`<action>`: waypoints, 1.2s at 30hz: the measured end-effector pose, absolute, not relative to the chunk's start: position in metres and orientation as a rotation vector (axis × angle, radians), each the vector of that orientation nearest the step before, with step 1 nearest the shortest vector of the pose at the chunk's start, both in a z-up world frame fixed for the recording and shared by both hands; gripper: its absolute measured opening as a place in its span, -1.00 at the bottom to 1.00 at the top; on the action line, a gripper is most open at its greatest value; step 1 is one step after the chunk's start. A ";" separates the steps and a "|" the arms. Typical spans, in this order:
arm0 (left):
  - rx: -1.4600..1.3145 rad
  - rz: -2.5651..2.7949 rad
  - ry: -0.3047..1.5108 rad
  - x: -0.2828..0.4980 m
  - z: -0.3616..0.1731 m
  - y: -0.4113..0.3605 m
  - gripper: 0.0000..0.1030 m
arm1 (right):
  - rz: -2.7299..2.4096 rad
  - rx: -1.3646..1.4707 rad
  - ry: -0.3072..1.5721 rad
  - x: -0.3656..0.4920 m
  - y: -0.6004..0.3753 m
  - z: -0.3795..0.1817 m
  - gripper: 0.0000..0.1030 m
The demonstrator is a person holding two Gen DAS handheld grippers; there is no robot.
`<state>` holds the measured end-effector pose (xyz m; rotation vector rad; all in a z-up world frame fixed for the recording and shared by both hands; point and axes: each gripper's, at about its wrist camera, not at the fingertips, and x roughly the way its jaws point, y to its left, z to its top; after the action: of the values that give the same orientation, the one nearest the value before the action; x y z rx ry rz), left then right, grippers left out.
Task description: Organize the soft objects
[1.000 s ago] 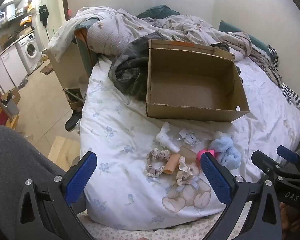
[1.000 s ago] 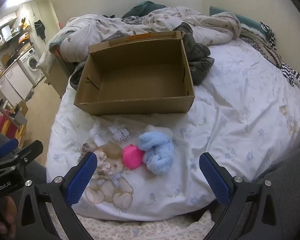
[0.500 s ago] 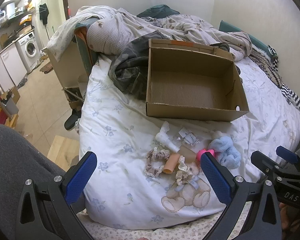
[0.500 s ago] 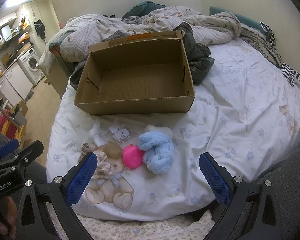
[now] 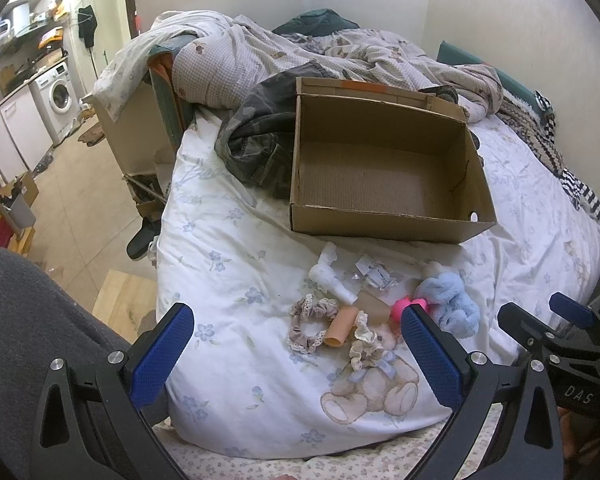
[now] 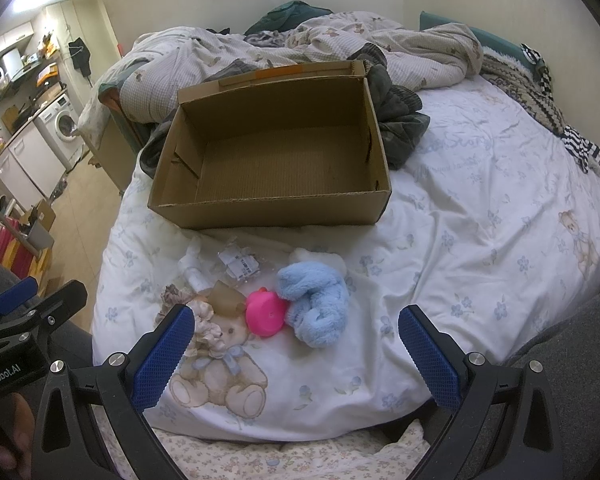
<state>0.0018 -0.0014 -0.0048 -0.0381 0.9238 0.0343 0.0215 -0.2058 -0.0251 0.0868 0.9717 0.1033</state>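
An empty cardboard box point(image 5: 384, 222) point(image 6: 268, 214) sits on the bed's white duvet. In front of it lies a small heap: a fluffy blue soft toy point(image 6: 316, 306) point(image 5: 452, 306), a pink squishy toy point(image 6: 265, 312) point(image 5: 405, 306), a beige lace scrunchie point(image 5: 310, 322), a cream scrunchie point(image 5: 363, 342), a tan tube point(image 5: 338, 327) and white crumpled wrappers point(image 6: 238, 264). My left gripper point(image 5: 298, 350) hangs open near the bed's front edge, short of the heap. My right gripper point(image 6: 296, 350) is open too, with nothing between its fingers.
Rumpled bedding point(image 6: 300, 46) and dark clothes point(image 5: 256, 144) point(image 6: 400, 120) pile up behind and beside the box. To the left the floor point(image 5: 72, 208) drops away, with a washing machine point(image 5: 60, 98) further back. A person's grey-clad legs point(image 5: 20, 320) flank the grippers.
Both views have drifted only slightly; the objects and the box lie where they were, and both grippers stay open.
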 end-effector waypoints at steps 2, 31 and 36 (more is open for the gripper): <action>-0.039 0.034 0.924 0.002 -0.005 -0.001 1.00 | 0.103 0.087 0.973 0.021 -0.206 -0.025 1.00; -0.042 0.032 0.926 0.002 -0.005 -0.001 1.00 | 0.104 0.083 0.976 0.022 -0.207 -0.030 1.00; -0.042 0.032 0.927 0.002 -0.006 -0.001 1.00 | 0.106 0.078 0.977 0.021 -0.203 -0.027 1.00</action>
<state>0.0020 -0.0014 -0.0055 -0.0420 0.9268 0.0320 0.0213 -0.2034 -0.0271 0.0777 0.9769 0.1065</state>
